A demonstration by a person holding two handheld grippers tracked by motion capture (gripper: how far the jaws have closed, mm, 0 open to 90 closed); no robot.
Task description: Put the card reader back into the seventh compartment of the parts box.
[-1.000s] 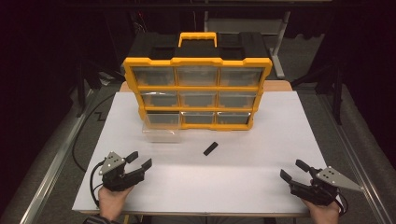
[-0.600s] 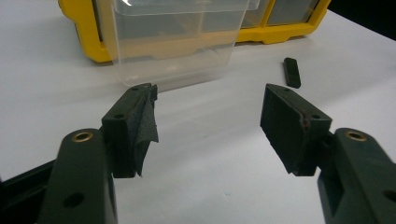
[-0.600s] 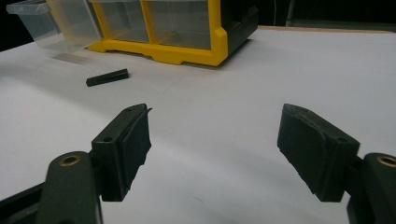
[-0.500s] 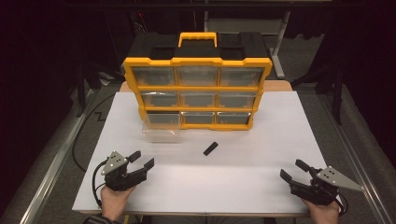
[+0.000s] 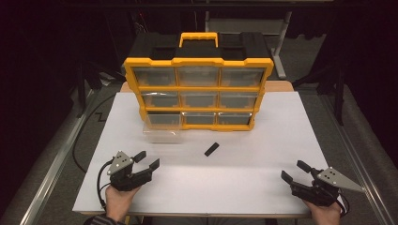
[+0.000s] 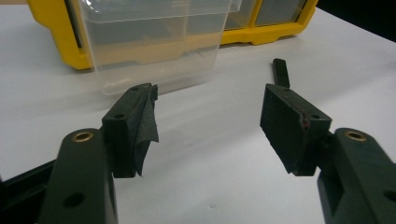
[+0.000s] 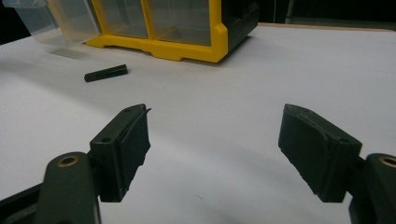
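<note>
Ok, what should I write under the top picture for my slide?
Two open grippers, left and right, wait near a yellow drawer box, one clear drawer pulled out, a small black bar on the table.

Likely lab or workshop: white table [image 5: 263, 187], yellow parts organizer [image 5: 198, 93], dark surroundings.

white table [image 5: 263, 187] | yellow drawer organizer [image 5: 199, 89] | clear drawer [image 5: 162, 135] | black piece [image 5: 211, 149]

I hold my left gripper [image 5: 146, 160] near left, jaws spread; my right gripper [image 5: 295, 171] near right, jaws spread too.
</note>
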